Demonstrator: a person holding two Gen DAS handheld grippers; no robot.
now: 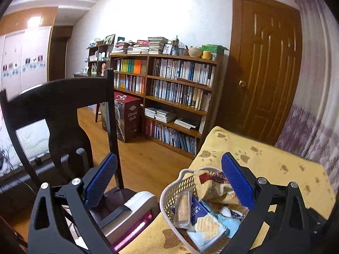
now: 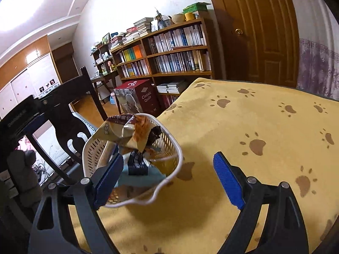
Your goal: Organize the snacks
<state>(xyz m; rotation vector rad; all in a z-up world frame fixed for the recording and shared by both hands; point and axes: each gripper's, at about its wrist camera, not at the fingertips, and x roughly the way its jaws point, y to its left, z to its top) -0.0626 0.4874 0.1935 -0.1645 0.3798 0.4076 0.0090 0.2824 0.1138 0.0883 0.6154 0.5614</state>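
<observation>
Tongs first: my left gripper (image 1: 169, 182) is spread wide with nothing between its blue pads (image 1: 99, 182), and my right gripper (image 2: 169, 180) is just as wide and just as empty. In the left view the right-hand pad sits in front of the basket's contents at the lower right of the frame; I cannot tell whether it touches them. In the right view the left-hand pad hangs over the near part of the white basket (image 2: 175, 148), lower left of centre.

That basket stands on the yellow paw-print cloth (image 2: 243, 127) near the table's corner, and it is heaped. I can make out a blue cracker packet (image 1: 208, 224), a clear-wrapped biscuit bar (image 1: 183, 207), crumpled chip bags (image 2: 127, 133) on top and a small dark packet (image 2: 137, 165) lower down. No loose snack shows on the cloth in either view.

My reading is that the gathering step is done or nearly so, with both tools released near the basket. Next I would either back both grippers off or settle the top bags, which ride high and could slide over the rim.

Behind stand a dark chair (image 1: 63, 105), a bookcase (image 1: 175, 84) and a brown door (image 1: 269, 63).
</observation>
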